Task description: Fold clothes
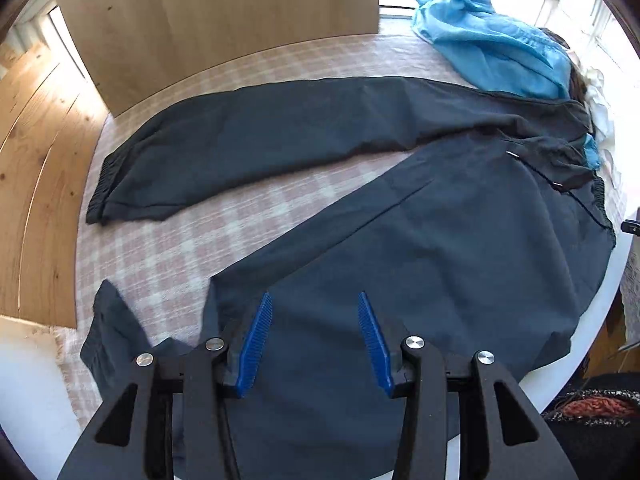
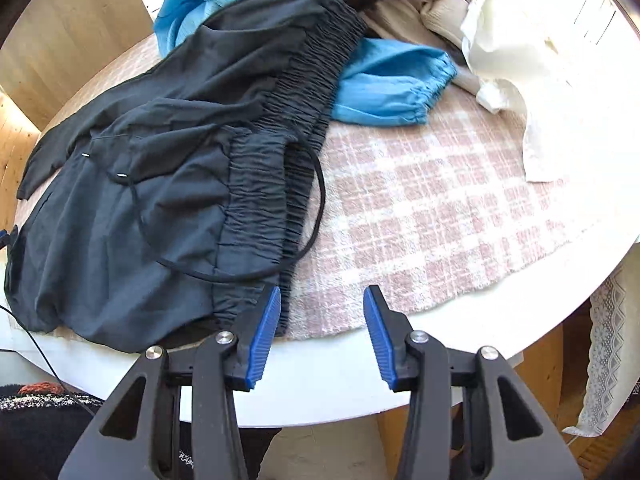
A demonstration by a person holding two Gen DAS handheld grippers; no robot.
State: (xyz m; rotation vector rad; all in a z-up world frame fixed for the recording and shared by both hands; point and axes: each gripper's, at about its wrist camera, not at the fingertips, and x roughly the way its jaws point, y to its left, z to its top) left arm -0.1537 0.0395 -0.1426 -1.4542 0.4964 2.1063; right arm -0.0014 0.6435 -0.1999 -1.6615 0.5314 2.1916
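Left wrist view: dark trousers [image 1: 400, 208] spread flat on pink checked cloth [image 1: 168, 248] over white tabletop [image 2: 320, 392], legs apart; left gripper [image 1: 316, 340] spread wide above near leg, holding nothing. Right gripper [image 2: 322, 334] likewise spread, empty, beside elastic waistband [image 2: 276, 168]. Blue garment [image 2: 384, 84] just beyond waistband.
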